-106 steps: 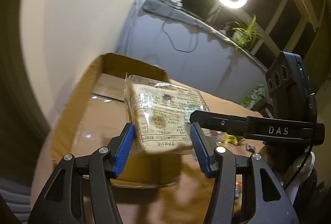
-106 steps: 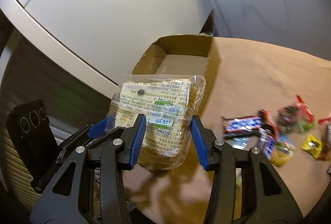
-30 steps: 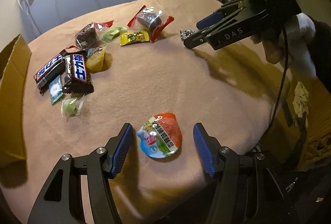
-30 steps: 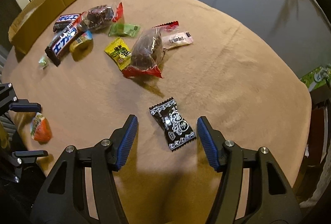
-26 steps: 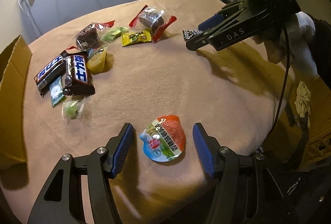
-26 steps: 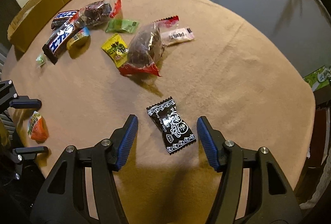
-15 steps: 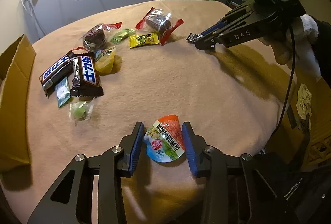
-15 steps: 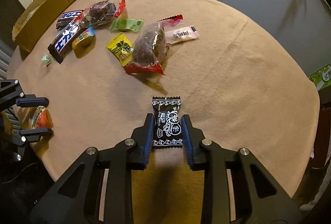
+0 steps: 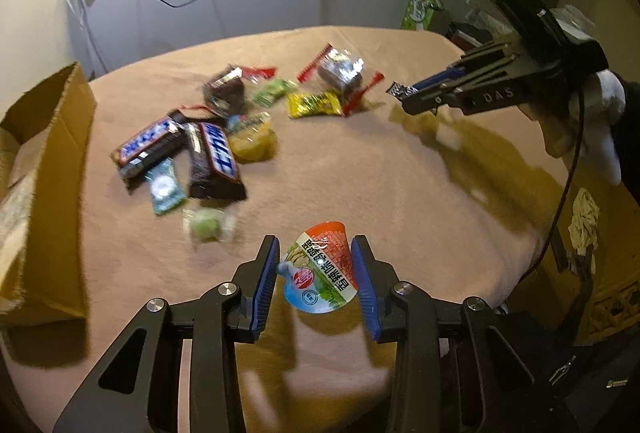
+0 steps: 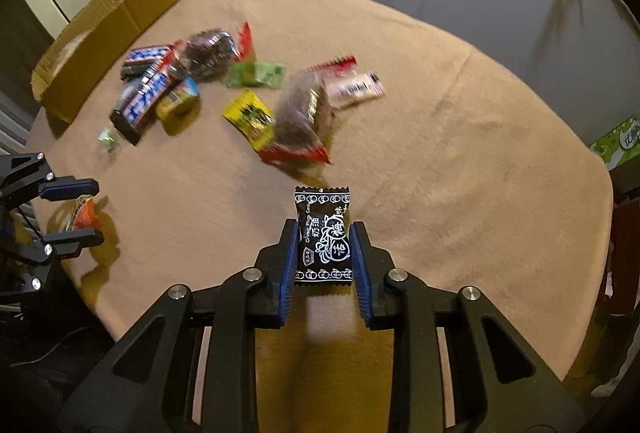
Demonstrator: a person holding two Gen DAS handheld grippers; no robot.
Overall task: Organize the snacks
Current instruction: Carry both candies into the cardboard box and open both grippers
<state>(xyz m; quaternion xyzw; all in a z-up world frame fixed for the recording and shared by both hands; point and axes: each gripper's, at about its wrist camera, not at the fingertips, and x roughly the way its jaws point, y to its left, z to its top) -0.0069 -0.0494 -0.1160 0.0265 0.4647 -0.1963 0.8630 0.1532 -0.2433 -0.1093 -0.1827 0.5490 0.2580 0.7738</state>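
Observation:
My left gripper (image 9: 316,257) is shut on a jelly cup (image 9: 322,267) with an orange and green printed lid, held just above the tan tablecloth near the table's front edge. In the right wrist view that same jelly cup (image 10: 82,215) shows between the left gripper's fingers at the far left. My right gripper (image 10: 323,239) is shut on a black candy wrapper with white print (image 10: 323,229), lifted off the cloth. In the left wrist view the right gripper (image 9: 412,99) reaches in from the right with the black candy (image 9: 399,90) at its tip.
Loose snacks lie in a cluster: two chocolate bars (image 9: 180,149), a yellow packet (image 9: 314,105), a green packet (image 10: 256,75), brown cakes in red-edged wrap (image 10: 302,113), a small green candy (image 9: 206,227). An open cardboard box (image 10: 108,29) stands at the table's left edge.
Both grippers closed on their snacks: the left on the jelly cup, the right on the black candy. Both snacks now hang slightly off the cloth; the left gripper moved a little.

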